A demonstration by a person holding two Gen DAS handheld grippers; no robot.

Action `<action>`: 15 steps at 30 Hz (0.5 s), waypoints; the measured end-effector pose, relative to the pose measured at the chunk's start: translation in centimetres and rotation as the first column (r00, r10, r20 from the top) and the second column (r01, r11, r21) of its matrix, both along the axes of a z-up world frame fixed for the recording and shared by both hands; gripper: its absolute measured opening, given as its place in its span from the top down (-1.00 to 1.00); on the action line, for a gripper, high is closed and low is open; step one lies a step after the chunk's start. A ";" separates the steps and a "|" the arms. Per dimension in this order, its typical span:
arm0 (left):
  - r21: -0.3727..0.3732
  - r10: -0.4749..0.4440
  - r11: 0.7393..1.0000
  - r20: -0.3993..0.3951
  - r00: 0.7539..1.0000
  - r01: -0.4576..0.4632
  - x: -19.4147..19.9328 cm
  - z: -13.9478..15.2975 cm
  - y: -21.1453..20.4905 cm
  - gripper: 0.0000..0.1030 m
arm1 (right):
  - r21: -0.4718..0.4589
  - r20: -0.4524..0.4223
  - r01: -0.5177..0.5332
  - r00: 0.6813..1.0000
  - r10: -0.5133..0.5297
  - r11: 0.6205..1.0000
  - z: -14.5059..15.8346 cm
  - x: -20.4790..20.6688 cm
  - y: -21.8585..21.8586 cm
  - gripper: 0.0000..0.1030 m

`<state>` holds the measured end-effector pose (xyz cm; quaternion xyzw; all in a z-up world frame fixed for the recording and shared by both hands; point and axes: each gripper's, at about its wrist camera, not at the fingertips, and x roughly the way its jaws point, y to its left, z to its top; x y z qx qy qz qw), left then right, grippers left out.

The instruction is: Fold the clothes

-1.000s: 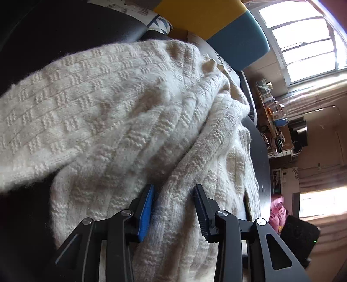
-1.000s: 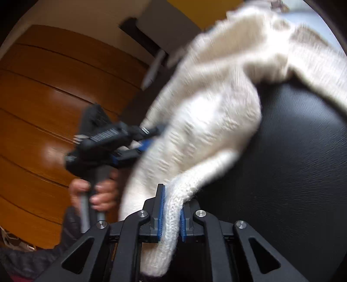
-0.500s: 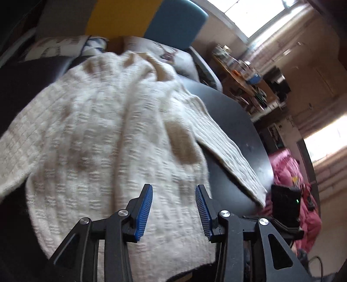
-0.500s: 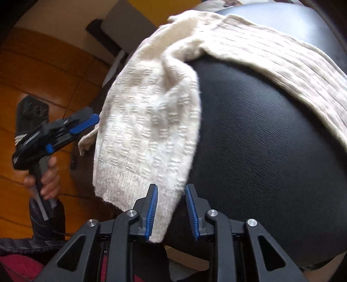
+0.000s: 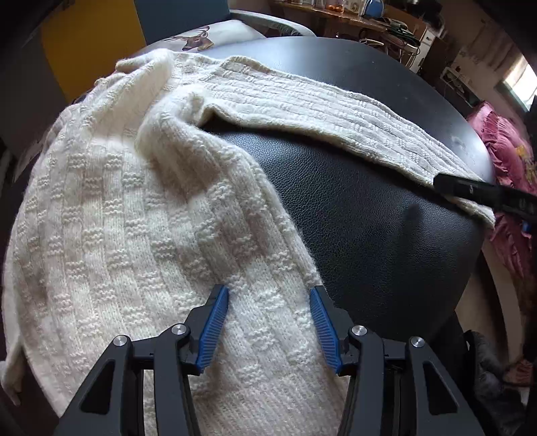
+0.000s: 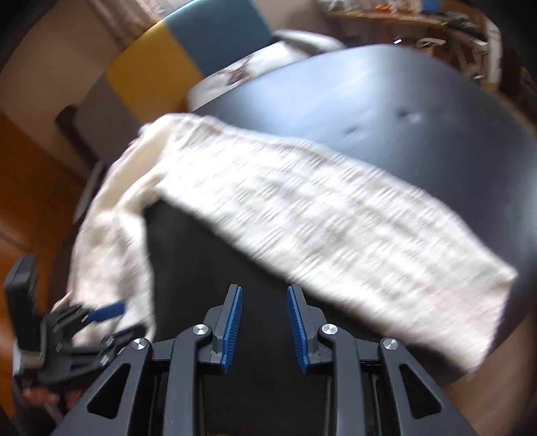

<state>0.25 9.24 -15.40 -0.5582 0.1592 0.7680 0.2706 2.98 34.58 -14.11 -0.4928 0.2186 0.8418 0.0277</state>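
Note:
A cream knitted sweater [image 5: 127, 214] lies spread on a round black leather table [image 5: 369, 214]. One sleeve [image 5: 335, 114] stretches across the table to the right edge. My left gripper [image 5: 268, 295] stands open just over the sweater's lower part, with knit between its blue pads but not pinched. In the right wrist view, which is blurred, my right gripper [image 6: 263, 295] is open over bare table [image 6: 419, 110], with the sleeve [image 6: 319, 221] lying ahead of it. The left gripper [image 6: 100, 312] shows at the lower left there, held by a hand.
A yellow and blue chair back [image 5: 100, 37] and a deer-print cushion [image 5: 201, 37] stand behind the table. A cluttered desk [image 5: 369, 20] runs along the far wall. Pink fabric [image 5: 506, 157] lies beyond the right edge. A wooden wall [image 6: 30, 187] is at left.
The sweater was lifted a second ago and now lies spread on the table. My right gripper let go of the knit edge and swung right. My left gripper moved over the lower part.

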 end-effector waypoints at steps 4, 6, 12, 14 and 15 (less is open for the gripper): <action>0.104 0.033 0.994 0.050 0.998 -0.038 -0.7 0.3 -1.4 0.74 | 0.144 0.045 0.050 0.997 -0.057 0.988 -1.1 -1.1 3.3 0.45; 0.191 0.040 0.980 0.120 0.992 -0.063 -1.1 0.5 -2.2 0.75 | 0.174 0.045 0.035 0.998 -0.043 0.984 -1.3 -1.6 3.9 0.45; 0.388 -0.041 0.920 0.227 0.973 -0.052 0.2 1.4 -2.2 0.77 | 0.252 0.066 0.025 0.997 -0.042 0.968 -1.0 -2.2 4.7 0.45; 0.398 -0.066 0.917 0.236 0.969 -0.034 0.8 1.1 -1.2 0.77 | 0.259 0.070 0.037 0.996 -0.057 0.965 -0.9 -2.2 5.2 0.45; 0.399 -0.078 0.917 0.243 0.967 -0.026 1.0 0.9 -0.5 0.77 | 0.262 0.072 0.042 0.995 -0.063 0.964 -0.9 -2.3 5.4 0.45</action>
